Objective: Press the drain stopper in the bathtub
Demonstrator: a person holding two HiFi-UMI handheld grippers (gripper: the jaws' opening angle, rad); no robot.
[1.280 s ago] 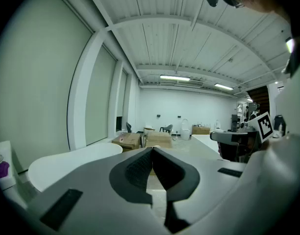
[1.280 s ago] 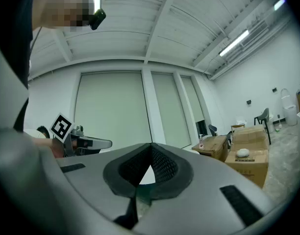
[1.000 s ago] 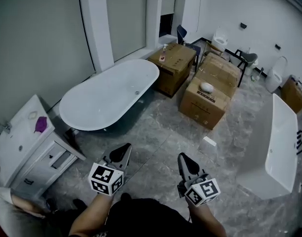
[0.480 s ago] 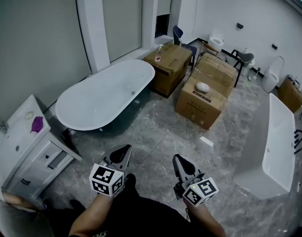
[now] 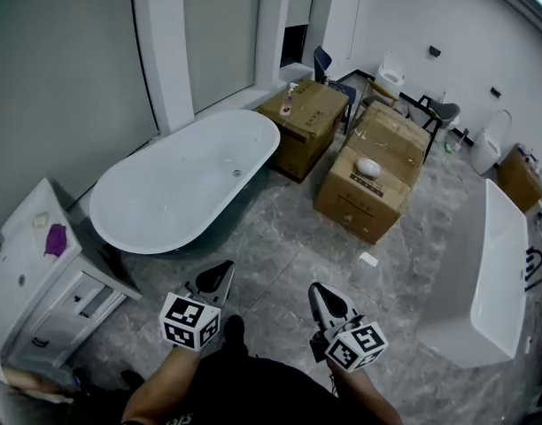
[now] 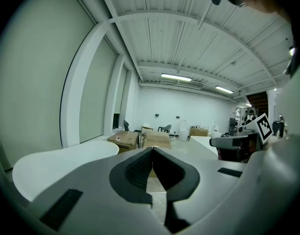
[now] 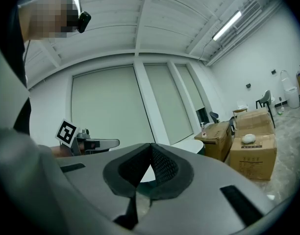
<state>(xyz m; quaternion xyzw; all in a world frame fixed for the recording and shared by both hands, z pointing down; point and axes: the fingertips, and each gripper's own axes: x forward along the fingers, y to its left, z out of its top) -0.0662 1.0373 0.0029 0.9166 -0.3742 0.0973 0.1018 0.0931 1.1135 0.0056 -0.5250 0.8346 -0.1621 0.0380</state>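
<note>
Our left gripper (image 5: 220, 271) and right gripper (image 5: 318, 291) are pinched together, empty, bathtub (image 5: 156, 204) well apart. We could miss that small drain stopper (image 5: 236, 173) leaning in

The head camera looks steeply down from standing height, the bathtub (image 5: 178, 184) well off at 11 o'clock. The cameras on the left gripper (image 5: 223, 268) and right gripper (image 5: 319, 290) sit close behind their jaws, facing level across the room. All three views share the bathtub and the cardboard boxes (image 5: 364, 184) at 1 o'clock.
</note>
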